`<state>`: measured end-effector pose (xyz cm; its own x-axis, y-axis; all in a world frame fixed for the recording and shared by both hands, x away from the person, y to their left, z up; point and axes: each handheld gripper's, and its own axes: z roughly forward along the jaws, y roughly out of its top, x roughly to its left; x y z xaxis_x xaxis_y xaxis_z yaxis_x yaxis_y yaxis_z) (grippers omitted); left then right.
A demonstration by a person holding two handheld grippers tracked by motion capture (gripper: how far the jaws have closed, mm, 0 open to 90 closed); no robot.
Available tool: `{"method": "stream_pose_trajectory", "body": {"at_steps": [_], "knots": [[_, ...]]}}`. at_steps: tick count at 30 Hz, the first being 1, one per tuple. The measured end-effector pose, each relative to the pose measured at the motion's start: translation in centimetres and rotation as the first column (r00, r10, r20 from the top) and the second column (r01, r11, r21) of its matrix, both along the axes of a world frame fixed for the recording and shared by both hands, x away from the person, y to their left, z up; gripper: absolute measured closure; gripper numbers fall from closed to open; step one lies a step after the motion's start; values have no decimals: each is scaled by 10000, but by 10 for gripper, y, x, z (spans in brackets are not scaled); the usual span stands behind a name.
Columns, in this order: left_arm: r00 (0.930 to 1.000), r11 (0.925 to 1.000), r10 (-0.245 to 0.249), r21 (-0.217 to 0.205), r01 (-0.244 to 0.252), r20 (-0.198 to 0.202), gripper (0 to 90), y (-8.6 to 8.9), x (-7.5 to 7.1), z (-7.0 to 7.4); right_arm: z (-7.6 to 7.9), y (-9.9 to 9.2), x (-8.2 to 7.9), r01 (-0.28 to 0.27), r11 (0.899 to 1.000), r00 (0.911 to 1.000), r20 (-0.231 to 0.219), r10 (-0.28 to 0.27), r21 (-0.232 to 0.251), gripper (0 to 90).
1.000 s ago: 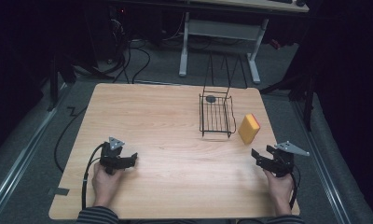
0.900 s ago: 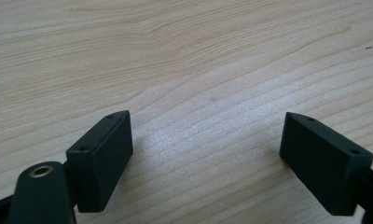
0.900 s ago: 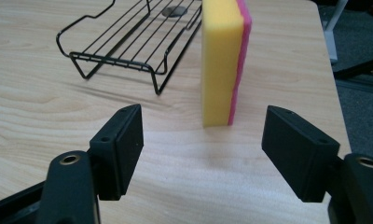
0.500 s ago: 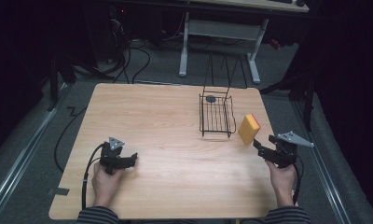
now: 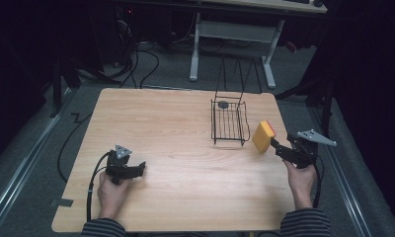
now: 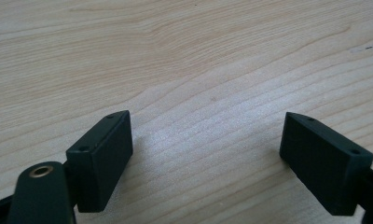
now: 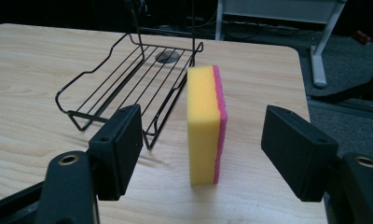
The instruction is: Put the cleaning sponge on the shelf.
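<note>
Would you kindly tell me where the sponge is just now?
The sponge stands on edge near the table's right edge in the high view, just right of the wire basket, ahead of the right gripper.

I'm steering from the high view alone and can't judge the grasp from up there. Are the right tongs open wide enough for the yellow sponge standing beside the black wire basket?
Observer: Yes. In the right gripper view the right tongs are open wider than the upright yellow foam sponge, which sits centred in the gap and touches neither jaw.
Operator: Does it have a different layer on one side?
Observer: Yes, a thin pink layer runs down the side facing the jaw at the right of that view.
Operator: And the left tongs?
Observer: The left gripper view shows the left tongs open, with bare light wooden tabletop between the jaws.
</note>
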<state>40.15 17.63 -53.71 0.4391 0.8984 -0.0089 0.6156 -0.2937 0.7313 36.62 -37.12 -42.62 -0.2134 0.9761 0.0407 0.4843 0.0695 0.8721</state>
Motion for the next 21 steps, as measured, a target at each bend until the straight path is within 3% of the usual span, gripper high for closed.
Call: {"method": "stream_pose_trajectory", "body": {"at_steps": [11,21], "knots": [[10000,10000,6,1,-6,-1,177,0,0,0,6,4,17,94,9998,10000,-18,-94,-197,289],[10000,10000,5,3,-5,-4,176,0,0,0,-4,9,36,191,9996,9992,-351,-199,-211,292]]}}
